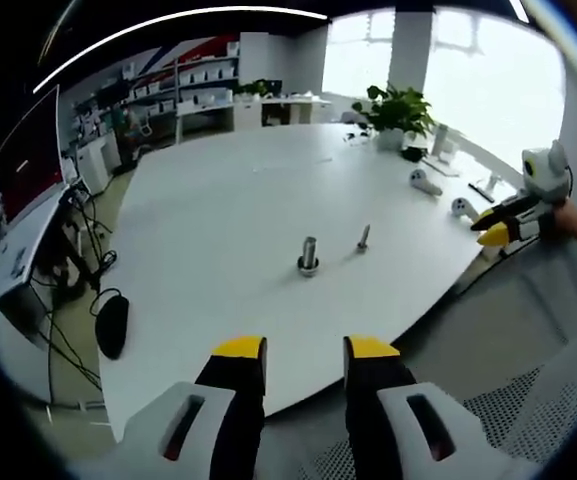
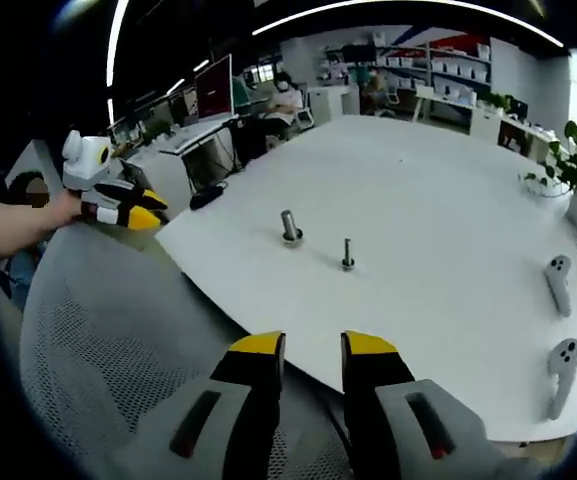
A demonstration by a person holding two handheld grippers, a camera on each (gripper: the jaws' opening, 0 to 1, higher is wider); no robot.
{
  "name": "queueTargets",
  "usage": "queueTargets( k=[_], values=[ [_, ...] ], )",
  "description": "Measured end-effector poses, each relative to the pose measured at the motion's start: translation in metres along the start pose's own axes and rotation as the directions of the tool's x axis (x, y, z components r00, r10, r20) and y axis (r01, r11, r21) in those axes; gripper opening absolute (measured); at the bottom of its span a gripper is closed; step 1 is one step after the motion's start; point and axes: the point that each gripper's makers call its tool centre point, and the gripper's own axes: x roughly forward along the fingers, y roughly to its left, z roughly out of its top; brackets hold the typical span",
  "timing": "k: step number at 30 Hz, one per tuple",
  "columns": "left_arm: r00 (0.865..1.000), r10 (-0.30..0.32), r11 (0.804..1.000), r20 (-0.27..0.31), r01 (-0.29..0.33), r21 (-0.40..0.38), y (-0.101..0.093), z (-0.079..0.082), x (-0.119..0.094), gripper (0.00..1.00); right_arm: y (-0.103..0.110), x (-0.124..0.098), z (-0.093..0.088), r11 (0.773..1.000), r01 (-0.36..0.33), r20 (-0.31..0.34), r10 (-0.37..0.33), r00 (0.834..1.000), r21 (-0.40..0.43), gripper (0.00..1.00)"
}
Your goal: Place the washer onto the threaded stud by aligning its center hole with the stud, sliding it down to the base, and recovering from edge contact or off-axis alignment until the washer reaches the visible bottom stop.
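Two upright metal pieces stand on the white table [image 1: 228, 190]. The thicker stud [image 1: 308, 254] rests on a round base with a ring at its foot. A thinner threaded stud [image 1: 363, 238] stands to its right. In the right gripper view the thick stud [image 2: 290, 227] is left of the thin stud [image 2: 347, 254]. My left gripper [image 1: 305, 352] hangs open short of the table's near edge, nothing between its fingers. My right gripper [image 2: 312, 350] is open over a mesh chair back, also holding nothing. Each gripper appears in the other's view: the right gripper [image 1: 498, 228], the left gripper [image 2: 133, 208].
A potted plant [image 1: 400, 112] and white controllers [image 1: 426, 182] sit at the table's far side; two controllers [image 2: 558, 280] lie right in the right gripper view. A grey mesh chair [image 2: 108, 320] is beneath my grippers. Desks, a monitor [image 1: 28, 155] and shelves line the room. A person sits at a far desk [image 2: 286, 95].
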Motion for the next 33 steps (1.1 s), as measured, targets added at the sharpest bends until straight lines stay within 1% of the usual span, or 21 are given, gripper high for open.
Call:
queueTargets(
  k=[1,2,3,4,5,6,7,8,9,10,13,16,20,24,29,33],
  values=[
    [1.0,0.004,1.0,0.012,-0.004,-0.007,0.002,0.001,-0.001,0.26,0.001,0.001,0.001,1.0,0.001,0.0,-0.001,1.0,-0.011,0.25],
    [1.0,0.005,1.0,0.022,-0.005,-0.017,0.004,0.002,-0.002,0.26,0.004,0.002,0.001,0.999,-0.005,-0.008,0.004,1.0,-0.048,0.25],
    [1.0,0.003,1.0,0.018,-0.002,-0.021,0.004,0.0,-0.001,0.27,0.007,0.003,0.0,0.997,-0.01,-0.016,0.008,1.0,-0.075,0.25],
    [1.0,-0.003,1.0,-0.005,0.003,-0.022,0.002,-0.004,0.001,0.26,0.008,0.004,-0.002,0.997,-0.008,-0.03,0.005,1.0,-0.079,0.25],
    [1.0,-0.002,1.0,-0.021,0.002,-0.018,0.002,-0.007,0.002,0.26,0.008,0.005,-0.004,0.997,-0.004,-0.036,0.001,0.999,-0.073,0.24],
    [0.998,0.006,1.0,-0.058,-0.005,0.0,0.003,-0.013,0.003,0.24,0.005,0.003,-0.004,0.998,0.005,-0.032,-0.007,0.999,-0.064,0.24],
    [0.999,0.002,1.0,-0.043,-0.002,-0.009,0.002,-0.011,0.003,0.24,0.005,0.003,-0.003,0.998,0.007,-0.027,-0.008,1.0,-0.062,0.24],
    [1.0,0.0,0.999,-0.014,-0.001,-0.034,0.002,-0.007,0.001,0.24,0.003,0.001,0.001,0.998,0.013,0.0,-0.013,1.0,-0.056,0.24],
    [1.0,0.004,0.999,0.002,-0.004,-0.038,0.003,-0.004,-0.001,0.24,0.002,0.0,0.003,0.999,0.018,0.015,-0.018,1.0,-0.05,0.24],
    [1.0,0.008,0.999,0.009,-0.007,-0.035,0.004,-0.003,-0.001,0.25,0.002,0.0,0.003,0.999,0.021,0.015,-0.02,1.0,-0.041,0.24],
    [1.0,0.002,1.0,-0.025,-0.002,-0.031,0.002,-0.009,0.001,0.25,0.004,0.002,0.0,0.999,0.015,-0.006,-0.015,1.0,-0.051,0.24],
    [1.0,-0.001,1.0,-0.02,0.001,-0.021,0.001,-0.008,0.001,0.25,0.004,0.002,0.0,0.999,0.014,-0.001,-0.014,1.0,-0.046,0.24],
    [1.0,-0.002,1.0,-0.029,0.002,-0.014,0.0,-0.01,0.001,0.25,0.003,0.001,0.0,0.999,0.02,-0.002,-0.02,1.0,-0.035,0.24],
    [0.999,-0.003,1.0,-0.034,0.003,-0.016,0.0,-0.011,0.001,0.26,0.005,0.002,-0.001,0.999,0.014,-0.006,-0.015,1.0,-0.039,0.24],
    [0.999,-0.005,1.0,-0.043,0.004,-0.02,0.001,-0.014,0.002,0.25,0.004,0.001,0.0,0.999,0.019,0.004,-0.019,1.0,-0.03,0.24],
    [0.999,0.007,1.0,-0.046,-0.007,-0.003,0.002,-0.013,0.002,0.25,0.002,0.001,0.0,1.0,0.02,0.006,-0.02,1.0,-0.017,0.24]
  ],
)
